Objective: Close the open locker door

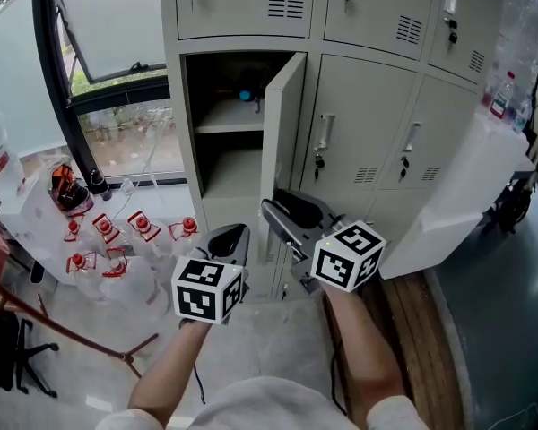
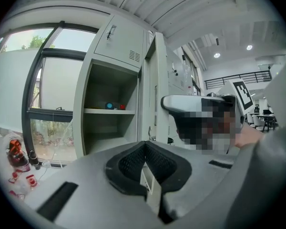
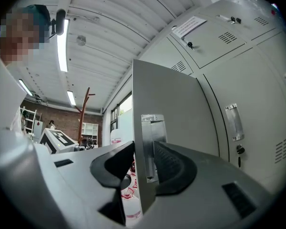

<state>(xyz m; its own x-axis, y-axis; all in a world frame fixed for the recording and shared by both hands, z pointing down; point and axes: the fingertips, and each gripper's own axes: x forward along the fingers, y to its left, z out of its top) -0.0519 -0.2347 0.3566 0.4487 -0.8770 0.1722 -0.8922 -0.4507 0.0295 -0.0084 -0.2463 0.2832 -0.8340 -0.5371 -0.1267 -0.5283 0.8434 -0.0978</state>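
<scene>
The left gripper (image 2: 144, 147) hangs low before the locker (image 1: 184, 150), jaws pressed together on nothing. Beside it, the right gripper (image 3: 144, 149) straddles the free edge of the door (image 1: 283, 119) low down. Its jaws are fairly wide, one pad behind the panel, the other on the outer face by the latch plate (image 3: 151, 125), both against the metal. The door stands about half open, hinged on its right. Behind it, a shelf (image 1: 224, 127) carries a small blue thing (image 1: 245, 96). Farther left, red-capped bottles (image 1: 130, 240) sit on the floor below the window (image 1: 117, 25)
</scene>
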